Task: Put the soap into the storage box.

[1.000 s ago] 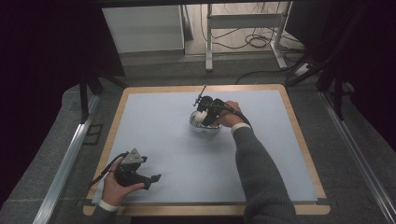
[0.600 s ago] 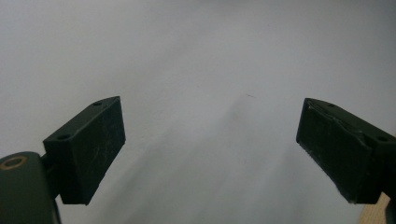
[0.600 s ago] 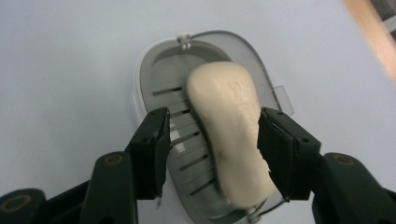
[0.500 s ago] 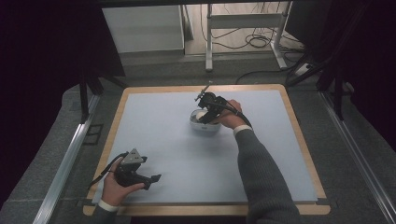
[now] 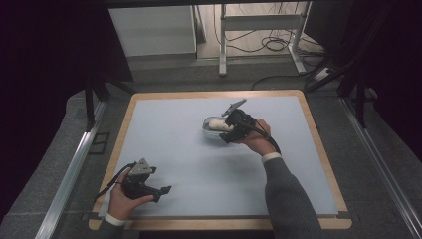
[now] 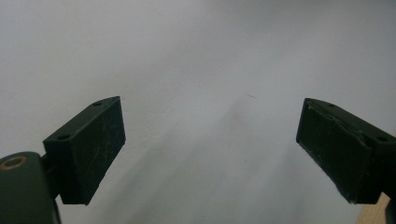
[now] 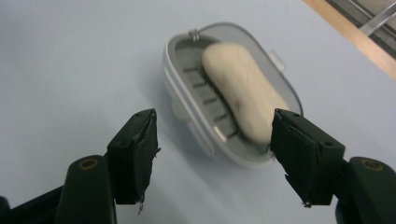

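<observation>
The soap (image 7: pixel 243 95) lies lengthwise in its grey dish (image 7: pixel 187 100), a pale oblong bar resting on the ridged floor, and the dish sits on the pale blue counter (image 5: pixel 199 164) a little beyond the middle, toward the far right. My right claw (image 7: pixel 212 156) is held just short of the dish with its jaws spread wide — one jaw lies over bare counter beside the dish's near wall, the other in front of the near end of the bar, and neither pad touches anything that I can see. From above, the right claw (image 5: pixel 225 130) sits at the dish's right edge, my right hand (image 5: pixel 256 139) behind it and the sleeve running back toward me. Well apart from all this, my left claw (image 5: pixel 158 190) rests near the front left corner of the counter — its jaws are wide too, with bare counter between them, and my left hand (image 5: pixel 122 199) grips its body.
</observation>
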### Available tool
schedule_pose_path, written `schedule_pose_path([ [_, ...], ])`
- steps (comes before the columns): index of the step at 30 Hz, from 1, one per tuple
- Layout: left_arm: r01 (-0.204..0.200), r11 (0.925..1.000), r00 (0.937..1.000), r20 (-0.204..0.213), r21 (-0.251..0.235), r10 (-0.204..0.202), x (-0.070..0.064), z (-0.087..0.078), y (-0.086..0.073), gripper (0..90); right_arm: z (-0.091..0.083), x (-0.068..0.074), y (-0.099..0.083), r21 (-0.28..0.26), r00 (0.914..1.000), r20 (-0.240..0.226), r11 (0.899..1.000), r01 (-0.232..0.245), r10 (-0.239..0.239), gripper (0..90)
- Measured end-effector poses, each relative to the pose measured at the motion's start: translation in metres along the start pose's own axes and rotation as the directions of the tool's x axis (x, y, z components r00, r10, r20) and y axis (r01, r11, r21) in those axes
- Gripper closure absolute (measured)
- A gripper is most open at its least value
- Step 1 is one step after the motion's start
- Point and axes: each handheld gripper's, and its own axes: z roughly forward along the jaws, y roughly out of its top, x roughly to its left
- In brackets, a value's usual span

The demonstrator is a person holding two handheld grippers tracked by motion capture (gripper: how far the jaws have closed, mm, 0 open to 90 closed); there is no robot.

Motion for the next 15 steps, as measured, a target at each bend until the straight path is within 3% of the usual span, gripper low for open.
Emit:
schedule_pose_path([
  [4,-0.003,1.0,1.0,-0.005,0.007,0.003,-0.001,0.002,0.0,8.5,-0.013,0.003,-0.028,-0.061,0.9994,-0.012,0.998,-0.034,0.033,30.3],
  [15,-0.012,0.9996,0.9997,-0.021,0.026,0.013,-0.001,0.006,-0.001,8.5,-0.042,0.011,-0.107,-0.108,0.9942,0.007,0.988,-0.106,0.108,28.5],
])
